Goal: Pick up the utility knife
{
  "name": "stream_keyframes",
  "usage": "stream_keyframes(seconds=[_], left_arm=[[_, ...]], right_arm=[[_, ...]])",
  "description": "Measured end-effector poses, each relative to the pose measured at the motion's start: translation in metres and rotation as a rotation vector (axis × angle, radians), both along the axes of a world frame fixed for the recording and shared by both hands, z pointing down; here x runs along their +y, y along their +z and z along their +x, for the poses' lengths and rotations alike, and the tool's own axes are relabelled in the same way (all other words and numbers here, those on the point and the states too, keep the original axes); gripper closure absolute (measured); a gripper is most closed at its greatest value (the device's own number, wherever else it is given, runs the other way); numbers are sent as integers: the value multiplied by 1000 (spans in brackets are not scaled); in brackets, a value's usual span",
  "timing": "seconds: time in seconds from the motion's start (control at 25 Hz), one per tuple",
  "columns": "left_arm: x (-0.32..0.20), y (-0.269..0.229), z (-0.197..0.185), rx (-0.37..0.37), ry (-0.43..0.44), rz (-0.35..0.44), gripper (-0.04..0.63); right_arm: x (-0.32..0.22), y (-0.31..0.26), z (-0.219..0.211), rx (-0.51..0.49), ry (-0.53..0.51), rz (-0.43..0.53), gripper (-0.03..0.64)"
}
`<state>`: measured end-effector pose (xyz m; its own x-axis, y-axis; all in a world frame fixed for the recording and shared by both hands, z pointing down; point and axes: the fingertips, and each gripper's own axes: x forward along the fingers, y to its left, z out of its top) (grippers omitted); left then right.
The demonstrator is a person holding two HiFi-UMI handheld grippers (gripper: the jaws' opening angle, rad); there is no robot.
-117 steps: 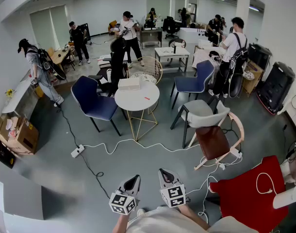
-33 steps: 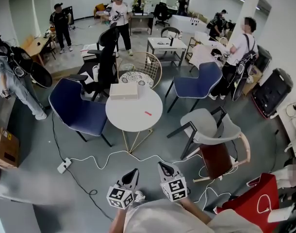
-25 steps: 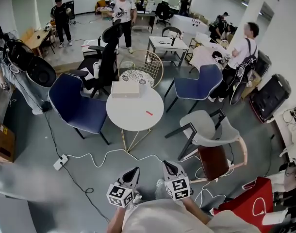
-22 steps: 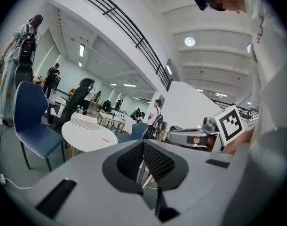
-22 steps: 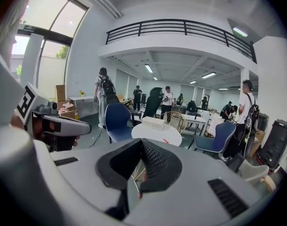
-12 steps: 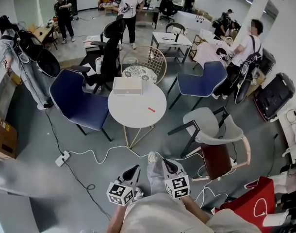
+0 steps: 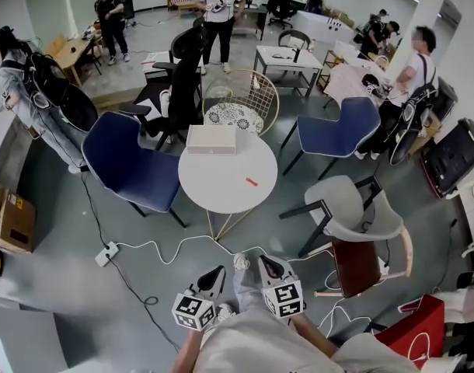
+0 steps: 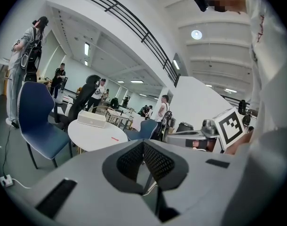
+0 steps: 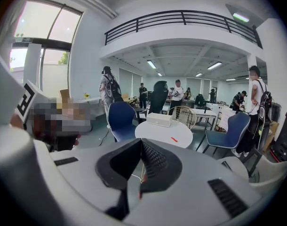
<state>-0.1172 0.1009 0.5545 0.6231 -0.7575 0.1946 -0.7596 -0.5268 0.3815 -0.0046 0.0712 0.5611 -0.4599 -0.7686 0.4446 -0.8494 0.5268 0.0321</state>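
Note:
The utility knife (image 7: 252,182) is a small red bar lying on the right part of a round white table (image 7: 214,189), well ahead of me. It also shows as a red dash in the left gripper view (image 8: 115,139) and the right gripper view (image 9: 173,139). My left gripper (image 7: 217,271) and right gripper (image 7: 263,261) are side by side low in the head view, far short of the table. Both are shut with nothing between the jaws, as the left gripper (image 8: 143,143) and right gripper (image 9: 141,142) show in their own views.
A white box (image 7: 211,139) lies at the table's far edge. Blue chairs (image 7: 132,164) (image 7: 336,133), a grey chair (image 7: 353,206) and a wire chair (image 7: 241,103) ring the table. A white cable (image 7: 175,243) and a power strip (image 7: 106,253) lie on the floor between me and the table. Several people stand beyond.
The table and chairs have drawn nearer and lower in the head view as I walk toward them. Both grippers stay shut and keep their place in the frame.

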Motion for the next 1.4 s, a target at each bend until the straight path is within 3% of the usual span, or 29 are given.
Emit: stream_keyframes(seconds=[0.4, 0.8, 1.08, 1.4], left_arm=[[-119, -11, 17, -31, 1, -6, 583], [-239, -43, 27, -82, -8, 62, 583], [-295, -54, 33, -92, -40, 96, 583], [-324, -48, 36, -92, -56, 76, 583]], right_arm=[[-115, 3, 9, -34, -21, -26, 600], [-244, -32, 15, -85, -34, 63, 600], [-299, -47, 26, -101, -41, 112, 600], [-328, -40, 33, -111, -39, 96, 600]])
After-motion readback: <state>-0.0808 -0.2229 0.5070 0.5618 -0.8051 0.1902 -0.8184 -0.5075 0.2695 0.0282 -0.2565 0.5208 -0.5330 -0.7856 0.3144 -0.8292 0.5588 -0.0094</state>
